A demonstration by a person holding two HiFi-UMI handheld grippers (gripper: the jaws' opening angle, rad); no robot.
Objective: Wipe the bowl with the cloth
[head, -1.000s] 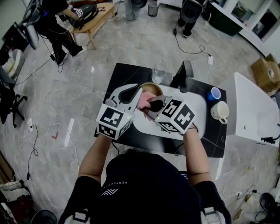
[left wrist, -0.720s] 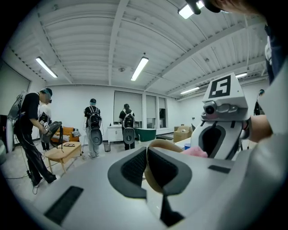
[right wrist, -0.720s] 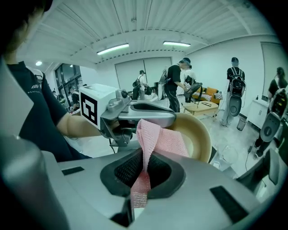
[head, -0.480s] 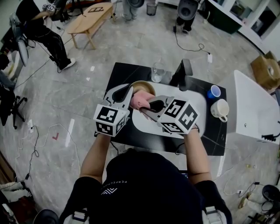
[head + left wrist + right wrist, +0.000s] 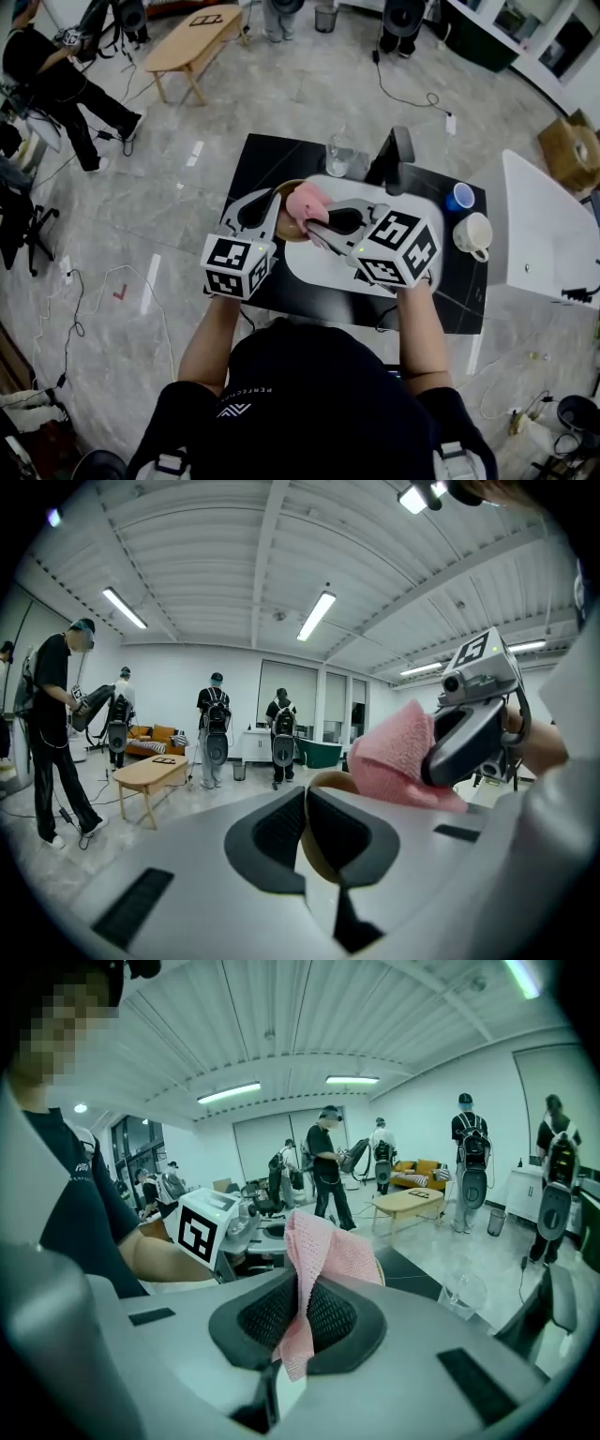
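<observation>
While cloth [image 5: 307,201] sits over bowl [image 5: 291,226], a glass [image 5: 338,157] stands nearby.

The cloth [image 5: 314,1237] is pink, with a rough open weave (waffle-like). The bowl [image 5: 317,850] looks smooth, matt and tan. The right gripper [image 5: 305,1283] has a smooth matt grey plastic shell and black, finely ribbed pads [image 5: 267,1316]. The tabletop [image 5: 267,155] is matt black.

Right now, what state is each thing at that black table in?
Tan round bowl: rim pinched in the left gripper.
Pink knitted cloth: bunched, clamped in the right gripper.
Clear drinking glass: upright.
Cream mug: upright.
Small blue cup: upright.
</observation>
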